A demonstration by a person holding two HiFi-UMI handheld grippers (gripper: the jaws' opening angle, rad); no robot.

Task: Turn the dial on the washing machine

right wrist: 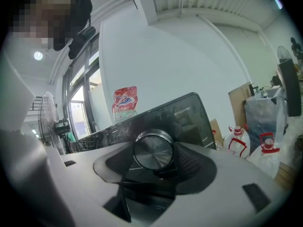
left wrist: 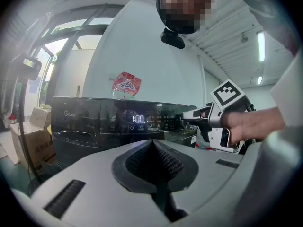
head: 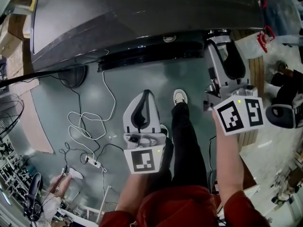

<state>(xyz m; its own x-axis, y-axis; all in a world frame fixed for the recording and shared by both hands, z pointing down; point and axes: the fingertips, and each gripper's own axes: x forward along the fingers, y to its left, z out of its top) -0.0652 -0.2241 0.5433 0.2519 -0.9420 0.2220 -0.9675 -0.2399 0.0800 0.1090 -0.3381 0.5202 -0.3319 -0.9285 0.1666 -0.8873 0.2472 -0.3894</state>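
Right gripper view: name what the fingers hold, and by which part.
The right gripper holds the dial, fingers clamped on its rim at either side.

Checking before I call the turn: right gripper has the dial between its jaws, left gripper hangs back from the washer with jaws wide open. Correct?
Not quite. The left gripper has its jaws together, not wide open, as the left gripper view shows. The rest holds: it hangs back from the washer, and the right gripper has the dial between its jaws.
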